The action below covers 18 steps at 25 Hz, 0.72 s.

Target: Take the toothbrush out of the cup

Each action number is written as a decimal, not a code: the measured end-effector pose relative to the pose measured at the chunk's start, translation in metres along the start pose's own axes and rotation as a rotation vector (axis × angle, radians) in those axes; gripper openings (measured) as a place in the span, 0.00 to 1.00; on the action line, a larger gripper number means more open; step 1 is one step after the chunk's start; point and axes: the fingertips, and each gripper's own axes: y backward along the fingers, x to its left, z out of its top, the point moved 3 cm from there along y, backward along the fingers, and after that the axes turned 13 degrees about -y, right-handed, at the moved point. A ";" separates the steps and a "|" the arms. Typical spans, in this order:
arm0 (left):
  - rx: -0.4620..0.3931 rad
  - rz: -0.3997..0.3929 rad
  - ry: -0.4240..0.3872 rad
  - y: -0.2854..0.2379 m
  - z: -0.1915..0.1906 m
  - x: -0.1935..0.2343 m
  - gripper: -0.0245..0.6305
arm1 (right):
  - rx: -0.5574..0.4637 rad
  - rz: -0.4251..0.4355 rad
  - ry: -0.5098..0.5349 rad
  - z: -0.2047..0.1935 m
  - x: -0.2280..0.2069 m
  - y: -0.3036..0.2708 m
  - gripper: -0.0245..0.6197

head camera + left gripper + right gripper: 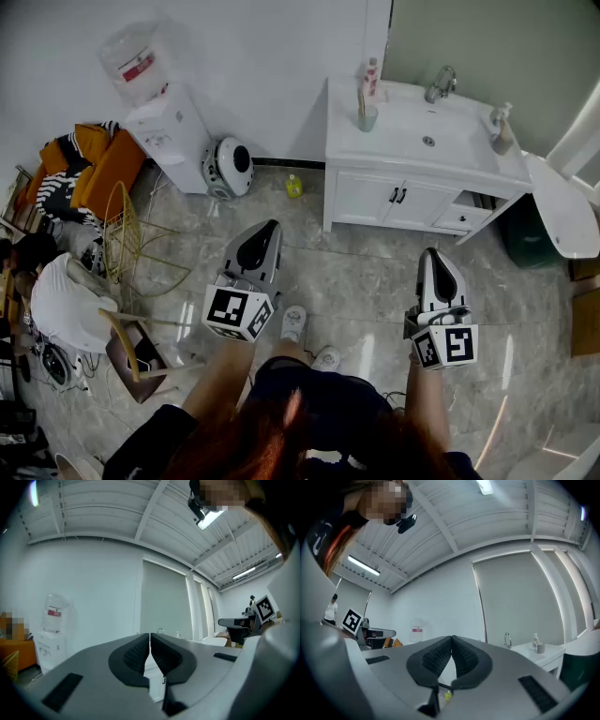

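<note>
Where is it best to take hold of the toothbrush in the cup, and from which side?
Probably its end that sticks up above the cup rim, pinched from the front and above. The toothbrush stands nearly upright, and the cup sits at the back left corner of the counter by the wall, so the front looks free.

My left gripper point(271, 225) and right gripper point(432, 253) are smooth light-grey shells, each with a black teardrop inlay along the top. Each has a cube at the rear printed with black-and-white square markers: the left marker cube point(239, 313) and the right marker cube point(444, 345). Close up, the fingers end in dark, finely ribbed pads point(135, 654). The person wears a dark sleeve point(148, 452), dark shorts point(314, 389) and white trainers point(293, 322).
</note>
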 end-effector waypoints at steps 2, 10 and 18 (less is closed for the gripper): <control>0.001 0.004 0.006 0.003 -0.001 0.001 0.07 | 0.000 0.001 0.004 0.001 0.002 0.002 0.06; -0.007 0.003 0.004 0.017 0.004 -0.003 0.07 | -0.048 0.018 -0.052 0.008 0.009 0.011 0.06; -0.027 -0.011 -0.001 0.013 0.014 -0.009 0.08 | 0.000 0.046 -0.072 0.000 0.007 0.007 0.23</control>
